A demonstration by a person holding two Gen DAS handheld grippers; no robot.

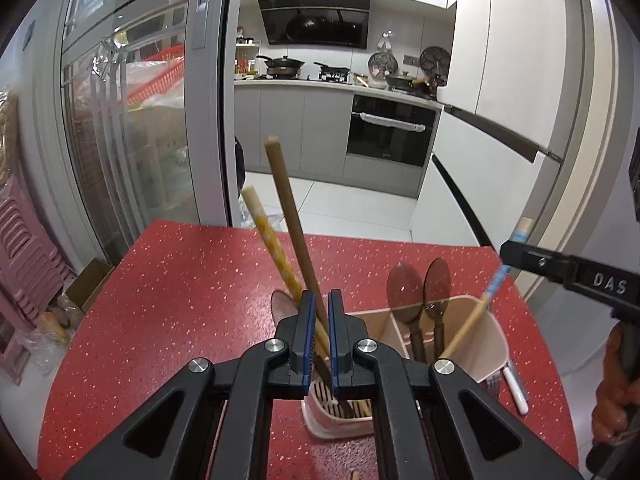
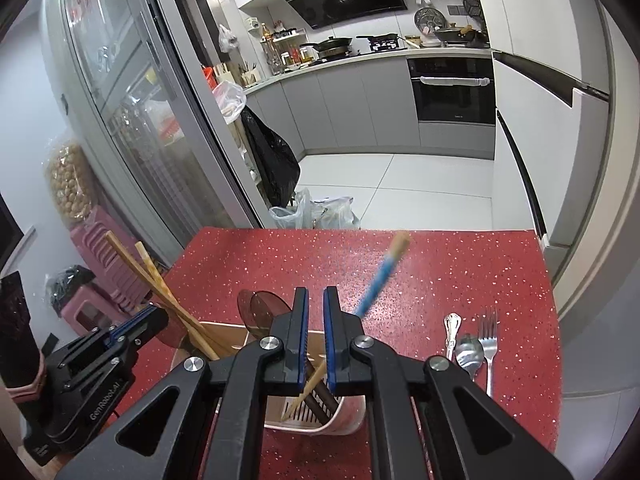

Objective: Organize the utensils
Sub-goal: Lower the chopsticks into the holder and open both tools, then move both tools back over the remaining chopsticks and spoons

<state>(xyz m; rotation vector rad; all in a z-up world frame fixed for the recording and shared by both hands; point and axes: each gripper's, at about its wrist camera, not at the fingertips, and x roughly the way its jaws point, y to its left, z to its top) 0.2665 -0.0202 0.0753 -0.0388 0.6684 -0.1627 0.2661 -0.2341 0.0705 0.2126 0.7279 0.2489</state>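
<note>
A pink utensil holder [image 1: 472,344] stands on the red table [image 1: 180,300]; it also shows in the right wrist view [image 2: 348,416]. My left gripper [image 1: 320,300] is shut on a brown chopstick [image 1: 288,208] whose lower end is in the holder's left compartment, beside a yellow-patterned chopstick [image 1: 272,240]. My right gripper [image 2: 316,300] stands over the holder with a narrow gap between its jaws. A blue-handled chopstick [image 2: 380,280] leans in the right compartment, blurred, passing behind the right finger. Two brown spoons [image 1: 420,284] stand in the middle compartment.
A metal spoon [image 2: 470,354], a fork [image 2: 488,340] and an ornate silver handle [image 2: 452,332] lie on the table to the right of the holder. A white utensil handle [image 1: 516,390] lies beside the holder. Pink stools [image 2: 104,264] stand left of the table.
</note>
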